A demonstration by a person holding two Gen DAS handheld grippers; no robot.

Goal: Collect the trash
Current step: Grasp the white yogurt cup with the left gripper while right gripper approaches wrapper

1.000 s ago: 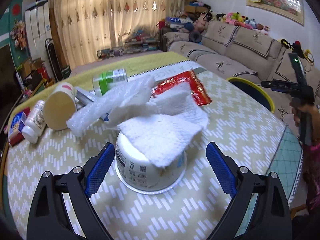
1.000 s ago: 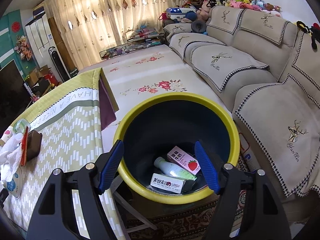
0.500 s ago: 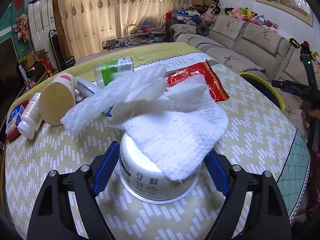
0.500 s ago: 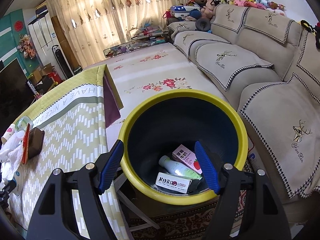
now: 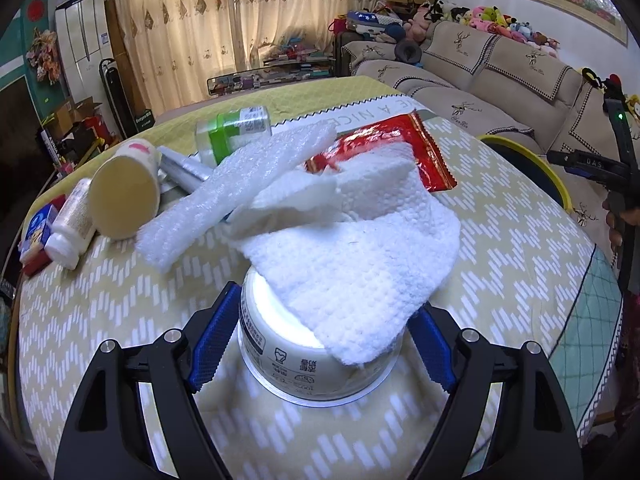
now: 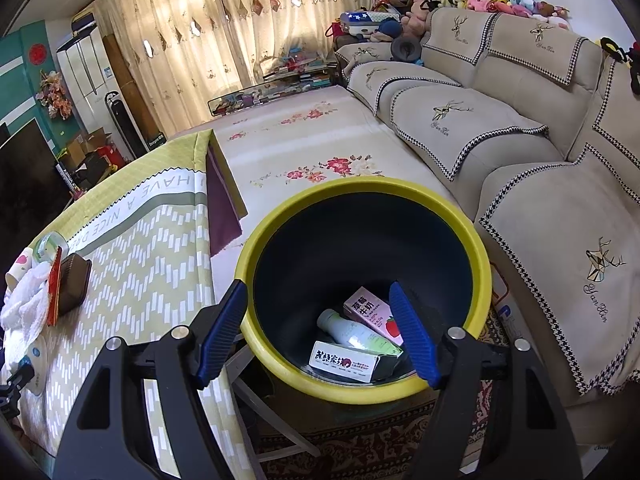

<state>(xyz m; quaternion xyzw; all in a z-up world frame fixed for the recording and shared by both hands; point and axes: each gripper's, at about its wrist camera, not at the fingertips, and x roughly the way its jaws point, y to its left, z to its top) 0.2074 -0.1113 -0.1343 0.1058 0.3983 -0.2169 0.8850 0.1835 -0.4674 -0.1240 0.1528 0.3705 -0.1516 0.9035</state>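
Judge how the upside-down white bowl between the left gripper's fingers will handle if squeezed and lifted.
The white bowl looks like thin disposable ware, so probably light and apt to flex under the left gripper. The white cloth draped over it looks loose and floppy, so it may slide off. The bowl's tapered, glossy wall could let the pads slip.

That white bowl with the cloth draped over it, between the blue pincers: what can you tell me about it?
The white bowl is a round, disposable-looking paper or plastic container turned upside down, its wide rim flat on the patterned tablecloth. Black printed text and small icons run around its wall. A white textured cloth hangs over its flat base and right side. The left gripper straddles it, blue pads close on either side; whether they touch it cannot be told.
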